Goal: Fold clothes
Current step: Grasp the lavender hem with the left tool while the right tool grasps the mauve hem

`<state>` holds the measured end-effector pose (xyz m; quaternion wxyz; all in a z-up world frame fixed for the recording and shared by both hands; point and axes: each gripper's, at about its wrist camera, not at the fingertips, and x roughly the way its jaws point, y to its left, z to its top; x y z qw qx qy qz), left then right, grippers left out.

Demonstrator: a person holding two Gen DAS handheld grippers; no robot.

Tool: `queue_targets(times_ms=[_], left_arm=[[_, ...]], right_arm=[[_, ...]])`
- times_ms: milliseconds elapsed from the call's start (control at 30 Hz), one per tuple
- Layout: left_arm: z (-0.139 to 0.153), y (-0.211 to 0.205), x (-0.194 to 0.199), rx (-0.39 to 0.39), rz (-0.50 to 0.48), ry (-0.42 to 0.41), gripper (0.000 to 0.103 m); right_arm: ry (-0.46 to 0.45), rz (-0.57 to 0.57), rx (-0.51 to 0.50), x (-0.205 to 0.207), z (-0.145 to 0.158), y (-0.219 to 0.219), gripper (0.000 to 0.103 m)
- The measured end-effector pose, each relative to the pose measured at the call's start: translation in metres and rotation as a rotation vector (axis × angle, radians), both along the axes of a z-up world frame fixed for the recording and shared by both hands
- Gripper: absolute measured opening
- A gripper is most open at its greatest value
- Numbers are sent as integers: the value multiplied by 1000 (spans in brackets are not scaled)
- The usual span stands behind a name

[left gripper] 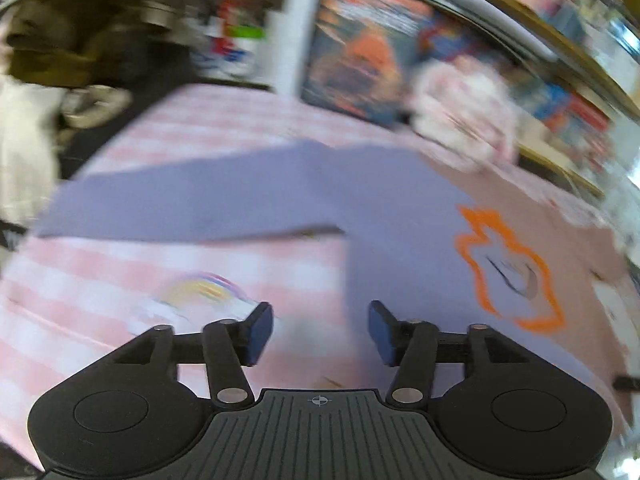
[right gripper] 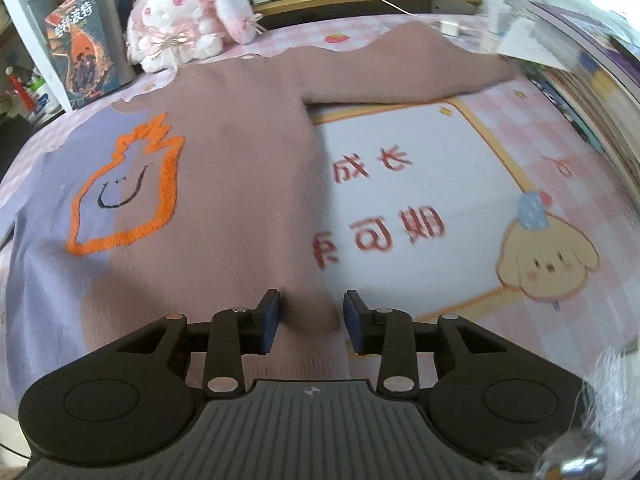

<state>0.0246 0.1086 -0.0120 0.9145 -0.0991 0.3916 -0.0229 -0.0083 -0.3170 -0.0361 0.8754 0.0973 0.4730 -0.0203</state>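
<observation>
— Where is the sweater [right gripper: 224, 168] lying?

— Flat on the pink checked cloth [right gripper: 560, 152] that covers the surface. One half of it is mauve, the other lilac, with an orange flame outline [right gripper: 124, 188] stitched across the seam and a little smile inside it. The mauve sleeve [right gripper: 400, 76] stretches out sideways toward the stacked books [right gripper: 592, 80] at the edge.

— And the lilac sleeve?

— In the left wrist view it [left gripper: 192, 200] also lies straight out from the body, across the checks. That view is blurred, though.

— What about the right gripper [right gripper: 310, 320]?

— Its fingers [right gripper: 270, 320] stand apart, low over the hem at the mauve side edge. A strip of the knit shows between them, but the pads are not pressing on it.

— The left one?

— The left gripper [left gripper: 320, 332] has its fingers [left gripper: 258, 332] wider apart, over the lilac side edge of the sweater. Nothing is clamped; bare cloth and the sweater edge show in the gap.

— Anything else nearby?

— A pink and white plush rabbit [right gripper: 188, 12] sits beyond the collar, beside an upright book [right gripper: 82, 52].
</observation>
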Motion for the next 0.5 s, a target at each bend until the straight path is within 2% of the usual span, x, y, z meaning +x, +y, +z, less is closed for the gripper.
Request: queue_targets(times_ms=[67, 133, 200, 233, 267, 300, 400, 467, 500], left_arm=[[-6, -11, 0, 4, -33, 11, 65], [-12, -14, 3, 11, -18, 32, 64], [-15, -16, 6, 4, -15, 41, 57], [-17, -17, 8, -4, -28, 44, 47], [-20, -20, 10, -19, -54, 53, 20], [-23, -21, 13, -34, -75, 61, 7], [-23, -15, 17, -83, -83, 67, 3], [-17, -3, 20, -75, -82, 56, 3], [-13, 1, 21, -39, -68, 43, 3]], right_arm=[[3, -11, 1, -8, 0, 1, 32], [3, -18, 5, -14, 1, 2, 31], [-1, -19, 9, -19, 1, 5, 26], [-3, -15, 12, -20, 1, 6, 21], [-4, -9, 18, -22, 1, 7, 16], [-5, -5, 26, -22, 1, 8, 14], [-5, 8, 19, -20, 2, 13, 11], [-1, 32, 35, -17, 3, 19, 10], [1, 54, 52, -17, 4, 22, 10]])
